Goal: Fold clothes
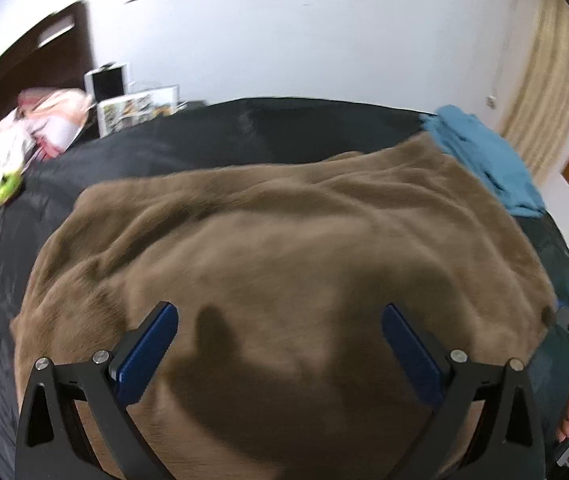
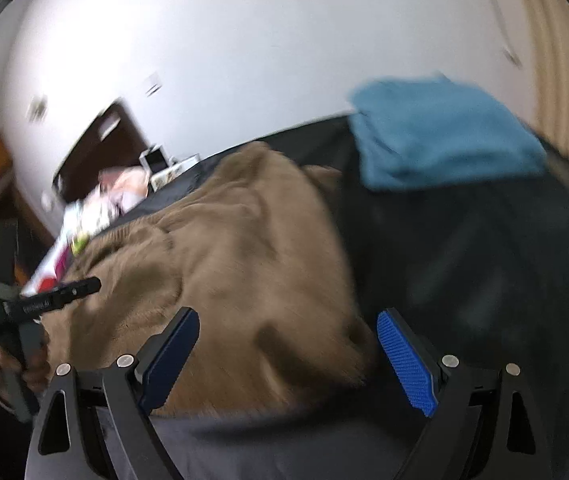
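Observation:
A brown fuzzy garment (image 1: 276,240) lies spread over the black bed cover (image 1: 132,148). My left gripper (image 1: 280,312) hovers above its near part, open, with nothing between the blue pads. In the right wrist view the same brown garment (image 2: 236,248) lies to the left. My right gripper (image 2: 288,316) stands open over its near right corner and the black cover (image 2: 464,260), holding nothing. A folded blue garment (image 2: 436,136) rests at the far right of the bed, also seen as the blue garment (image 1: 480,156) in the left wrist view.
A pile of pink and white clothes (image 1: 40,120) and a green object (image 1: 8,184) sit at the bed's far left. A dark headboard (image 1: 44,56) and white wall stand behind. A hand (image 2: 8,360) holds the other gripper at the right wrist view's left edge. Curtains (image 1: 540,92) hang right.

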The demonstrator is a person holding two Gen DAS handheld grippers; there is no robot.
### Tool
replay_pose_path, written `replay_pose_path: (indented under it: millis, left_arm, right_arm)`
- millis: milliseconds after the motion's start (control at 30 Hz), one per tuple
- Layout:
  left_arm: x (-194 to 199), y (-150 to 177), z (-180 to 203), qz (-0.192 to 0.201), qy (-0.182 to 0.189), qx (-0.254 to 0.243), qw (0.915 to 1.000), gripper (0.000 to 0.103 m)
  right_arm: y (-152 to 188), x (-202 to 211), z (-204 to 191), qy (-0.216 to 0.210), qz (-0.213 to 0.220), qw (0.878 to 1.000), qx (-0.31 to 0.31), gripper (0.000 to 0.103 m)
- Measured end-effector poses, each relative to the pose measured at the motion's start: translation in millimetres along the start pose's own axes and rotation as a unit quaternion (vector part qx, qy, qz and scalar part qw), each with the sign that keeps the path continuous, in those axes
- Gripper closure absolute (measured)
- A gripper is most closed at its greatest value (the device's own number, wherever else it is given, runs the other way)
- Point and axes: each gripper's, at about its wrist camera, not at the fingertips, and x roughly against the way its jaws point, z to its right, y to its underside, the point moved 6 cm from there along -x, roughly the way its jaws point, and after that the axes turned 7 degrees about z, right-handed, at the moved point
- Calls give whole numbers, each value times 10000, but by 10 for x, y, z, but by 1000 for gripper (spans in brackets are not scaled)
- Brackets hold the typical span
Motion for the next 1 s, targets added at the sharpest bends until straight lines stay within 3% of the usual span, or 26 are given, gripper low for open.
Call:
replay_pose_path:
  millis: [100, 333, 1000]
  left_arm:
    - [-27, -81, 253, -28, 185, -223, 9996, 1]
    - [-89, -232, 496, -39, 295, -245, 9993, 1]
    - [-365, -173, 386, -309, 245, -37, 9992, 1]
  right_arm:
    - [129, 94, 227, -102, -62, 9981, -600, 10]
    - [273, 108, 256, -280, -182, 9956, -877, 10]
    - [118, -253, 36, -889, -222, 9894, -1124, 10]
